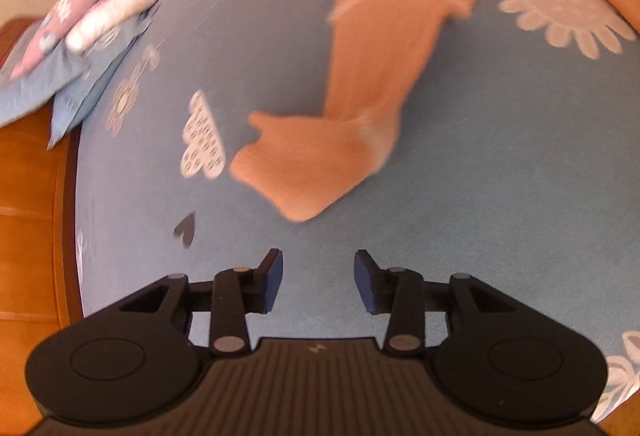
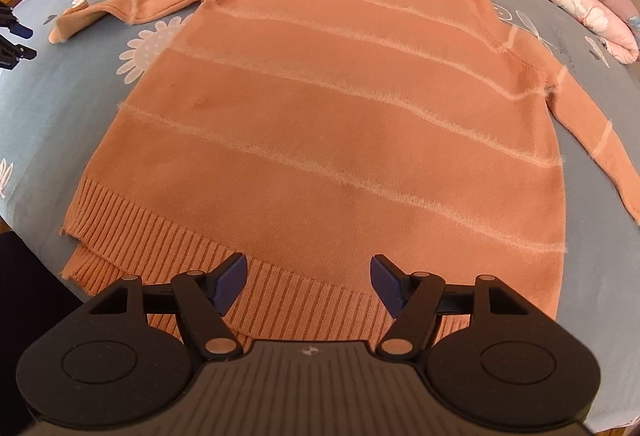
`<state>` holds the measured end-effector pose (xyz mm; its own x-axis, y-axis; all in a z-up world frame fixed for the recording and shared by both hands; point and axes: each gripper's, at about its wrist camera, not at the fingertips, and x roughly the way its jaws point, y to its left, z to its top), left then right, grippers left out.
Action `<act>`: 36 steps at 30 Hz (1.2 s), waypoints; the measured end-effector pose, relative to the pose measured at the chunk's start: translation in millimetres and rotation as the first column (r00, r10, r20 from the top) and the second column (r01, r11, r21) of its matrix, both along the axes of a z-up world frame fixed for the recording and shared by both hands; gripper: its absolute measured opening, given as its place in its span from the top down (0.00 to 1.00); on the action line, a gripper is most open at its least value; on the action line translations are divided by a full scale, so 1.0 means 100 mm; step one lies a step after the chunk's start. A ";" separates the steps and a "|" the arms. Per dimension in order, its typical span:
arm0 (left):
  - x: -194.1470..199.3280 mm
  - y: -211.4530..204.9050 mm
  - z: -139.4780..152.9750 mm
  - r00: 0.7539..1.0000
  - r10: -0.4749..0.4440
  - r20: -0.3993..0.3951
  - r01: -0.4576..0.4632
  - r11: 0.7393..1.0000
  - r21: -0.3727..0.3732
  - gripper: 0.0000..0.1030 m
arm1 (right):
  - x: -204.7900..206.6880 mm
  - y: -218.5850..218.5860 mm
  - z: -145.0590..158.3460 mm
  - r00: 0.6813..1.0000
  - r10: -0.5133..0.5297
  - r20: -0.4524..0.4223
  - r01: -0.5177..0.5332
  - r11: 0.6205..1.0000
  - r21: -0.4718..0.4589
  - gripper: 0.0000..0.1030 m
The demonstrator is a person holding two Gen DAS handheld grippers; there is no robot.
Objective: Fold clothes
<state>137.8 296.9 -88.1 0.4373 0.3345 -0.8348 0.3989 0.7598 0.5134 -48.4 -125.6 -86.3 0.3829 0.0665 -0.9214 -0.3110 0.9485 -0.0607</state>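
A: Where does the sweater [image 2: 320, 108] lie?

B: Spread flat across the middle of the bed [image 2: 52, 108], collar toward the far edge, ribbed hem [image 2: 168, 248] at the near edge. One sleeve [image 1: 384, 48] stretches toward the bed's left edge, its cuff [image 1: 304, 164] doubled over.

A: And the claws?

B: The left claw [image 1: 319, 284] is released, nothing between its pads, just short of that cuff. The right claw [image 2: 308, 284] hangs released over the hem, not gripping it.

A: So, fold the sleeve first?

B: I'd judge so. Pinch the cuff squarely, lift it only a little, and carry it across the chest so the sleeve lies straight without dragging the body.
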 end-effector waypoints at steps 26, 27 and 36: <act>0.01 0.87 -0.01 0.731 0.676 -0.096 -0.639 0.627 -0.446 0.30 | -0.06 0.08 0.05 0.999 0.025 0.023 -0.025 0.999 0.029 0.28; -0.05 0.92 -0.01 0.724 0.680 -0.114 -0.648 0.614 -0.452 0.30 | -0.07 0.10 0.05 0.999 0.034 0.025 -0.034 0.999 0.027 0.28; -0.14 1.06 0.30 0.814 0.581 -0.031 -0.511 0.689 -0.515 0.31 | -0.07 0.18 0.06 0.998 0.065 0.020 -0.066 0.998 0.013 0.27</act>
<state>123.5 403.2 -58.1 0.4169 0.1215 -0.9008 -0.2061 0.9779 0.0365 -55.3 -107.8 -79.9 0.3949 0.1048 -0.9127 -0.3713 0.9269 -0.0542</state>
